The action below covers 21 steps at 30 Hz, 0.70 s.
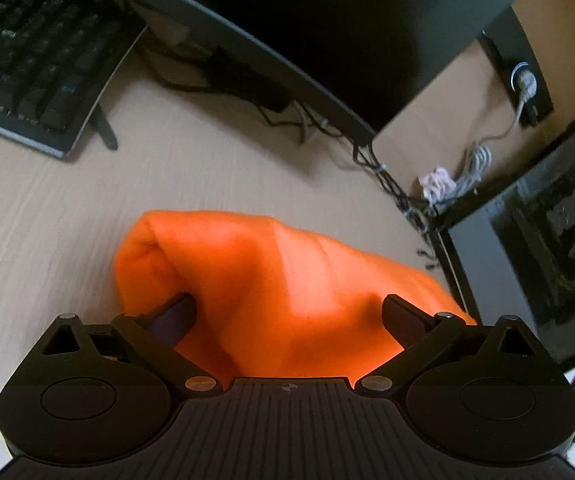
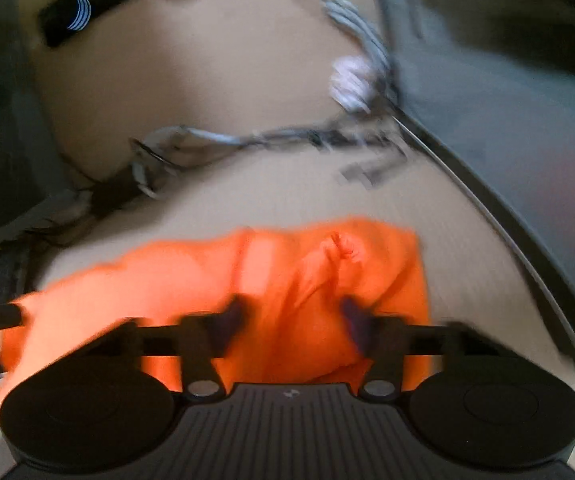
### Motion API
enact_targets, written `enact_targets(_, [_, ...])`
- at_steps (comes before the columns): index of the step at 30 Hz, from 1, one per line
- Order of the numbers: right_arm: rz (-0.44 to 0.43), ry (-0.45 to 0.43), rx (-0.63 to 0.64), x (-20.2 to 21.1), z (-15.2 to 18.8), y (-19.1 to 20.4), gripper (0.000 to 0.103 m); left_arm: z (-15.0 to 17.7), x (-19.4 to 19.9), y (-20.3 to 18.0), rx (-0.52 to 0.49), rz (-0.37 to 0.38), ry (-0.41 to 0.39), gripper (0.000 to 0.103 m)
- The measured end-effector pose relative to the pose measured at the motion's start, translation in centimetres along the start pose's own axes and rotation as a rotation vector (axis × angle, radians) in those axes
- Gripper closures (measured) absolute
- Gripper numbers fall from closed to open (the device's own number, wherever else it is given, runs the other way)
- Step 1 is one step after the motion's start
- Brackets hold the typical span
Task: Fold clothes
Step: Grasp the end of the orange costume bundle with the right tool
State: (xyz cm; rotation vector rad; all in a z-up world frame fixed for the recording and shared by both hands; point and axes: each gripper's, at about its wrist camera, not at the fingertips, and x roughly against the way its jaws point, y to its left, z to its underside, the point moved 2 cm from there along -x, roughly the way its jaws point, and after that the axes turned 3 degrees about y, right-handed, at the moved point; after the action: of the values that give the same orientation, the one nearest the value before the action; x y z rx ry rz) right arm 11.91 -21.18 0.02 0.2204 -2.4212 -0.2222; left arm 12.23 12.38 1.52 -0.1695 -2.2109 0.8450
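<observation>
An orange garment (image 1: 271, 280) lies bunched on the light wooden desk (image 1: 47, 240), with a rolled fold at its left end. My left gripper (image 1: 287, 312) is open, its two fingers spread wide over the near part of the cloth. In the right wrist view the same orange garment (image 2: 287, 280) lies crumpled under my right gripper (image 2: 291, 316), which is open with its fingers apart above the cloth. That view is blurred by motion. Neither gripper holds the cloth.
A black keyboard (image 1: 27, 60) sits at the far left. A dark monitor (image 1: 327, 20) and its cables (image 1: 387, 176) run along the back. A dark panel (image 1: 527, 248) stands at the right. A crumpled tissue (image 2: 351, 80) and grey cables (image 2: 247, 140) lie behind the garment.
</observation>
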Motion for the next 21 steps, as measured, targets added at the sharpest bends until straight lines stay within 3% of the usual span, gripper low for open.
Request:
enact_targets(3, [0.045,-0.047,0.084,0.8,-1.6,0.7,0.075,-1.1,1.0,-0.7,-0.046,-0.004,-0.064,0.017])
enact_targets(6, [0.203,0.097,0.178,-2.1,-0.7,-0.5,0.075,-1.4,1.8,0.2,-0.061,-0.106,-0.067,0.016])
enact_targets(8, [0.257,0.090,0.248,-1.4,0.0,0.0,0.074,-1.1,3.0,1.3,-0.061,-0.154,-0.059,0.014])
enact_targets(9, [0.235,0.052,0.291,-0.1,0.2,0.8,0.073,-0.9,3.9,1.9,-0.065,-0.170,-0.062,0.009])
enact_targets(12, [0.023,-0.086,0.419,3.4,1.2,5.9,0.047,-0.4,5.9,3.3,-0.067,-0.211,-0.074,0.008])
enact_targets(14, [-0.116,-0.098,0.476,3.5,2.3,9.6,0.045,-0.4,5.9,3.5,-0.073,-0.242,-0.068,0.008])
enact_targets(15, [-0.158,-0.063,0.507,2.7,3.3,11.3,0.045,-0.2,5.7,3.4,-0.081,-0.253,-0.062,0.008])
enact_targets(18, [-0.177,0.073,0.613,-0.8,6.4,14.7,0.038,0.5,5.2,2.7,-0.124,-0.289,-0.036,0.008])
enact_targets(21, [-0.149,0.071,0.673,-0.8,6.8,15.3,0.036,1.2,5.4,2.2,-0.176,-0.313,-0.031,0.008])
